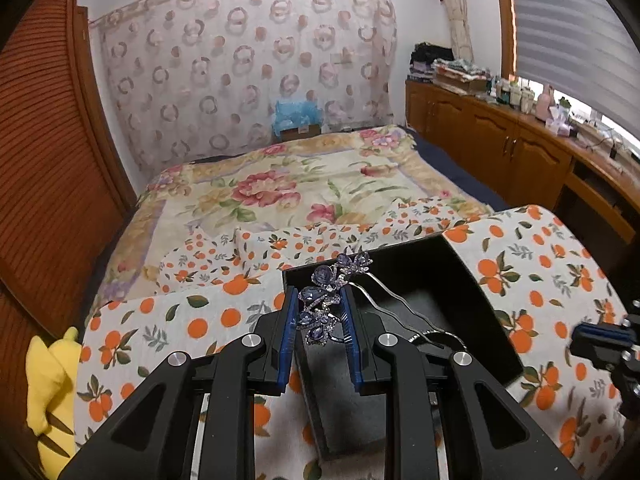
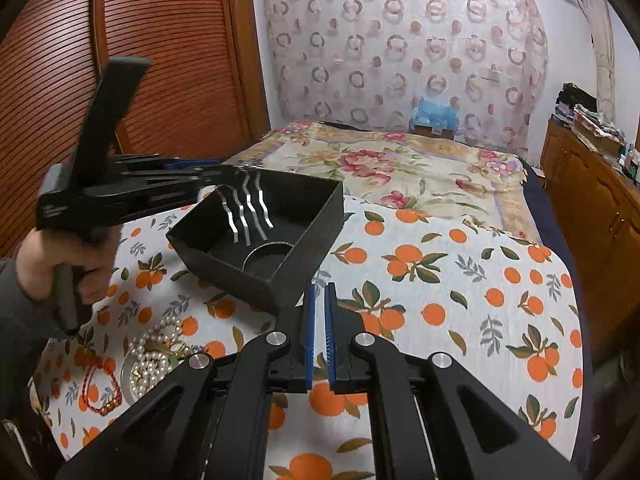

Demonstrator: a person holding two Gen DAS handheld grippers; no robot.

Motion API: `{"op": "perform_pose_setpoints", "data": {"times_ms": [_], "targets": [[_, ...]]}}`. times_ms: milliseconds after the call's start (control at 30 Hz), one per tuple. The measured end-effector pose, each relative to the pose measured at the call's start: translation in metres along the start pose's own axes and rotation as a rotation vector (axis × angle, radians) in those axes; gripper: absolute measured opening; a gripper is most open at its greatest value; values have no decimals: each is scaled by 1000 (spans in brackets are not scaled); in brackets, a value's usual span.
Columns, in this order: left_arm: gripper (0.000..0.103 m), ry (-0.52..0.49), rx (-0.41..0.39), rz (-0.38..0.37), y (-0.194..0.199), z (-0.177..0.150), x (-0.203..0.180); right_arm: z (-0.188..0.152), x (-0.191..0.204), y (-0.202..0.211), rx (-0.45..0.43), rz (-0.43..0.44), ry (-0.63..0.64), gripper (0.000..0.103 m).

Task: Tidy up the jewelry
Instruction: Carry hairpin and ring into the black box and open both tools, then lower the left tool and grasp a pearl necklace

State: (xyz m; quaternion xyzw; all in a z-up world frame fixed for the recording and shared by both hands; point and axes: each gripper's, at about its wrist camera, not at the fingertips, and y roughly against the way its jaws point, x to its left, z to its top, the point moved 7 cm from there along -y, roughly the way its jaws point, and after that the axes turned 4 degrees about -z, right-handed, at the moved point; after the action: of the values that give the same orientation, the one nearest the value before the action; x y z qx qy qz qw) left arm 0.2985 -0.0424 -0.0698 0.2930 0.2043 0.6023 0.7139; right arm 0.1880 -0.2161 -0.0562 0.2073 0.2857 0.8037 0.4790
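Observation:
My left gripper (image 1: 319,312) is shut on a silver hair comb with purple crystal flowers (image 1: 326,300) and holds it over the open black box (image 1: 460,280). The comb's wavy silver prongs (image 2: 248,212) hang down into the box (image 2: 312,216), as the right wrist view shows. A silver ring-shaped piece (image 1: 440,338) lies on the box floor. My right gripper (image 2: 319,320) is nearly closed and empty, just in front of the box's near corner. Its tip shows in the left wrist view (image 1: 600,342). A pearl necklace (image 2: 154,354) and a red beaded bracelet (image 2: 100,390) lie on the cloth at the lower left.
The box stands on a table with an orange-print cloth (image 2: 460,300). A bed with a floral blanket (image 1: 288,192) lies beyond it. Wooden cabinets (image 1: 520,152) run along the right. A yellow plush toy (image 1: 52,392) sits at the left table edge.

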Motion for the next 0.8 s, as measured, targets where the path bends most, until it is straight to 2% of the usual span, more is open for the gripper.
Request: {"op": "perform_pose_setpoints", "data": {"times_ms": [167,300,500,800], "targets": [[21,-11,26,1,-11,-2,-3,-8,1,3,5,2,-7,7],[32,-14,19,-15,-7,-5,-8,-14,1,6,6,-2,-13,7],[36,-20,-9,-67,25,-17,-15,-25,8,18,-1,-6,-18,7],[37,-34,-31,-134,79,-65,-26,-53,35,43,-11,16,-18,7]]}}
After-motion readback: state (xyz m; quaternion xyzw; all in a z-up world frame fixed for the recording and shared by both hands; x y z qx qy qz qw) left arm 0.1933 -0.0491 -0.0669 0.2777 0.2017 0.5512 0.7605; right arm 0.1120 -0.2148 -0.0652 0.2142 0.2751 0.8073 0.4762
